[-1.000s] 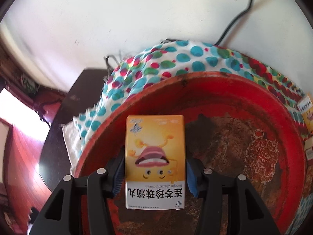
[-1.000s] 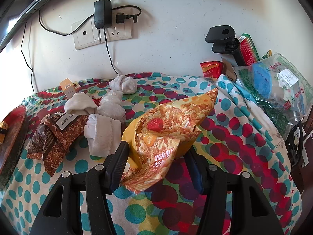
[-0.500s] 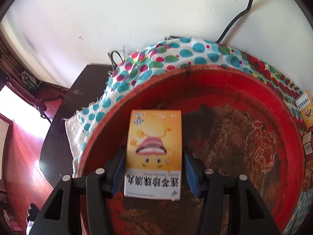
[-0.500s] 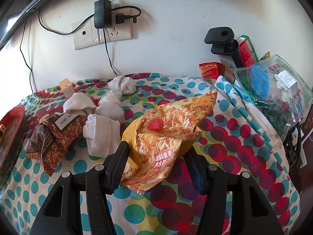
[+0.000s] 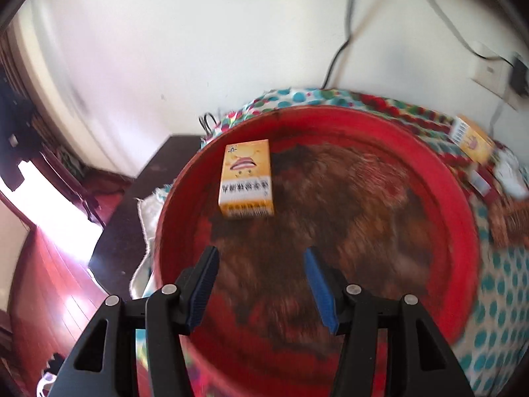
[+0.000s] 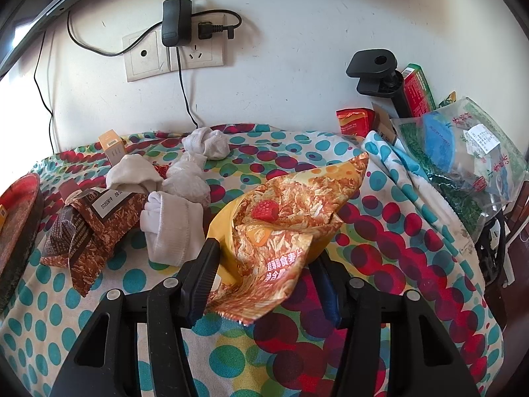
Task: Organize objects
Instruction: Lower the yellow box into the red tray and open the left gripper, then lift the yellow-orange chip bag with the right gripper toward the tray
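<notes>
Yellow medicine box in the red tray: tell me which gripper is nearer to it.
Left. The left gripper hangs open over the red tray, the yellow medicine box just ahead of it. The right gripper grips a snack bag over the dotted cloth, the tray off to its left.

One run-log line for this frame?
left gripper: open, empty | yellow cardboard box: in red round tray | right gripper: holding orange snack bag

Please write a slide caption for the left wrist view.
Open left gripper above the red tray, apart from the yellow box lying inside.
</notes>
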Available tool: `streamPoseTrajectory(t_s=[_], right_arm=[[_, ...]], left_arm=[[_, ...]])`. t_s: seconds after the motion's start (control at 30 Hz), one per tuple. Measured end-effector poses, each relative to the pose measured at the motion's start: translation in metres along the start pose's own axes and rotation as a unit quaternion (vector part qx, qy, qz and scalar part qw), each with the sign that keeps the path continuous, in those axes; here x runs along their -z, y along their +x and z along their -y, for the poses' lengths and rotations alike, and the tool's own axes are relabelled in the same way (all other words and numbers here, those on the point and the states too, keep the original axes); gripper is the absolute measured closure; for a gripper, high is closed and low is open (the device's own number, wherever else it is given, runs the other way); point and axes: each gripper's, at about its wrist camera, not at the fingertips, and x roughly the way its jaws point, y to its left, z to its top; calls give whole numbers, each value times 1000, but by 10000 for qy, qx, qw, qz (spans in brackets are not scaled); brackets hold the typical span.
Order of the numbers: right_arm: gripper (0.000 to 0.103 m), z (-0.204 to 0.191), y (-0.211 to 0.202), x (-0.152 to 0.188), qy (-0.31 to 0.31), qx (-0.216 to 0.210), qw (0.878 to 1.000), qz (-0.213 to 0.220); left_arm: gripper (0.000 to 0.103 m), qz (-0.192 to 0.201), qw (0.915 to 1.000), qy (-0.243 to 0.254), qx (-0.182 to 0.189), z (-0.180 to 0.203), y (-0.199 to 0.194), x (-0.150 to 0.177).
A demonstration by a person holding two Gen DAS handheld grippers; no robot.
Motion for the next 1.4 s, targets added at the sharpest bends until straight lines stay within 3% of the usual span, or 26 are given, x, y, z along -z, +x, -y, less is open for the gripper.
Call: streamPoseTrajectory(t_s=[0.17,0.27,0.57,0.8,0.93,1.27,1.4], right_arm=[[52,2,-2,1,-19,39,10000,29],[52,1,-2,0,-26,75,10000,31],[57,10,-7,-3,8,327,9993,202],[59,18,-9,-6,27,548,9981,266],[61,26,-12,-7,224,457,9986,165],[61,25,-49,-20,-19,184,9993,318],[61,4,-69,-24,-214,36,9986,489]], left_arm=[[48,449,9989,-95,-56,6,-41,38],[48,498,9986,-160,26,6,-45,52],[47,898,9959,-17,56,19,-60,64],[47,972,9953,35,-31,19,-55,68],[48,874,9961,-62,-70,13,-47,68],[48,717,9974,-58,51,10,-40,69],[47,688,9975,-128,81,7,-39,69]])
